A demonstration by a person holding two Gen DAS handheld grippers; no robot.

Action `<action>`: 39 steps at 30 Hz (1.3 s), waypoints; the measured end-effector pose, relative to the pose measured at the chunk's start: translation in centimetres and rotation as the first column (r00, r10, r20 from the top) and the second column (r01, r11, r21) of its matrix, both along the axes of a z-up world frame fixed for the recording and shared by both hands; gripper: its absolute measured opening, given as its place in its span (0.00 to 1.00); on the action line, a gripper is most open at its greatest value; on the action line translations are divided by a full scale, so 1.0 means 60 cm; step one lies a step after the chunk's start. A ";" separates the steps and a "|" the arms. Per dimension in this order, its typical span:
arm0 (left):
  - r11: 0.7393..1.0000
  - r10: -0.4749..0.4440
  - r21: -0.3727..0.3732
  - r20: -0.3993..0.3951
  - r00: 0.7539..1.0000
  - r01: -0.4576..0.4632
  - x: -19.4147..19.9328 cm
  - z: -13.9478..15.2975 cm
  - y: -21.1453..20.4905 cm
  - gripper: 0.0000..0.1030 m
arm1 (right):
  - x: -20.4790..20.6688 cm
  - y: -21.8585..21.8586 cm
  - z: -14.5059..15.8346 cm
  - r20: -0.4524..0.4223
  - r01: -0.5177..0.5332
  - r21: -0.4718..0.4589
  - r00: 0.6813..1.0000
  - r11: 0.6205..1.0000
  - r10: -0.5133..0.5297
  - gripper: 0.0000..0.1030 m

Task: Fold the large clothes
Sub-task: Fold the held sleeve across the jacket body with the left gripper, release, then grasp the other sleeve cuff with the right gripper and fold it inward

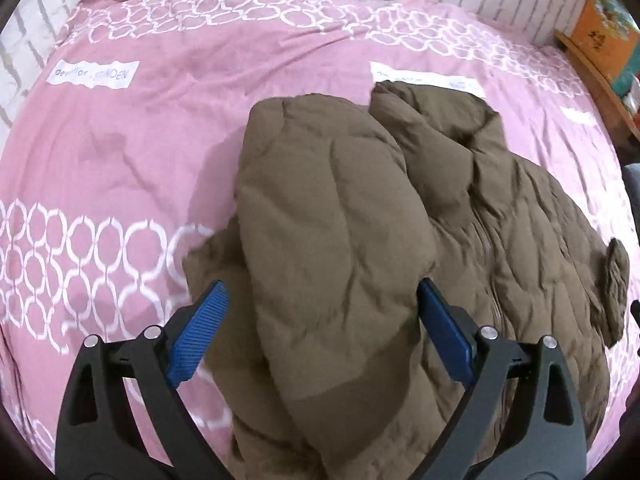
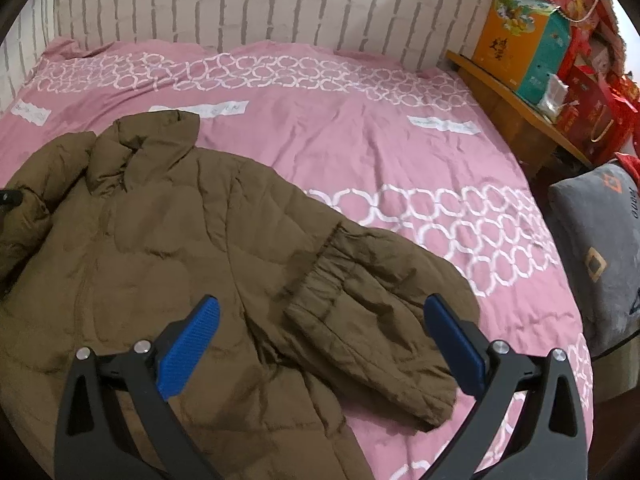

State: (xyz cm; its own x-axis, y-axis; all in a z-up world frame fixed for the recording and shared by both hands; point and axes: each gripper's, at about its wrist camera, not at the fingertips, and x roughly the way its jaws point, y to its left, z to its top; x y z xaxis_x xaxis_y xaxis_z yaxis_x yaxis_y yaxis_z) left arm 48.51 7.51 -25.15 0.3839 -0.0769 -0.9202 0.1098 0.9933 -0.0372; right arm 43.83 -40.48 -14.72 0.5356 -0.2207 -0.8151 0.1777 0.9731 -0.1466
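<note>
Across the pink bed [image 2: 360, 128] the brown coat [image 2: 160, 240] is lying flat with one sleeve [image 1: 320, 220] folded inward, so you are holding both left gripper [image 1: 322, 334] and right gripper [image 2: 322, 342] jaws wide, gripping nothing.

"SENDEN" on bedsheet label [image 1: 93, 75]

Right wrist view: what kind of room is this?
Most likely a home bedroom: a bed under a pink bedspread with a brown puffer jacket on it, and gift boxes stacked on a wooden shelf.
</note>
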 end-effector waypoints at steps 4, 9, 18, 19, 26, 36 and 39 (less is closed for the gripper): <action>0.999 -0.007 0.042 -0.030 1.000 0.009 0.038 -0.015 -0.011 0.81 | 0.057 0.010 -0.026 -0.049 -0.077 -0.098 0.996 0.992 0.073 0.99; 0.995 -0.004 0.095 -0.028 1.000 0.007 0.056 -0.010 -0.034 0.26 | 0.104 0.001 -0.049 -0.116 -0.131 -0.121 0.986 0.984 0.117 0.99; 0.929 -0.341 0.210 0.164 0.926 0.305 -0.065 0.077 -0.226 0.19 | 0.098 -0.061 -0.058 -0.163 -0.140 -0.065 0.978 0.988 0.128 0.50; 0.905 -0.400 0.220 0.143 0.905 0.364 -0.089 0.064 -0.259 0.19 | 0.093 -0.072 -0.060 -0.165 -0.122 -0.062 0.980 0.991 0.111 0.50; 0.818 -0.540 0.239 0.009 0.842 0.522 -0.201 -0.044 -0.372 0.23 | 0.043 -0.139 -0.083 -0.207 -0.045 -0.031 0.978 0.999 0.038 0.51; 0.864 -0.482 0.223 0.100 0.871 0.452 -0.231 0.013 -0.289 0.76 | 0.017 -0.154 -0.063 -0.188 -0.036 0.004 0.982 0.999 0.036 0.58; 0.889 -0.428 0.234 0.126 0.895 0.393 -0.231 0.041 -0.211 0.82 | 0.022 -0.122 -0.038 -0.146 -0.075 0.018 0.986 0.997 0.077 0.58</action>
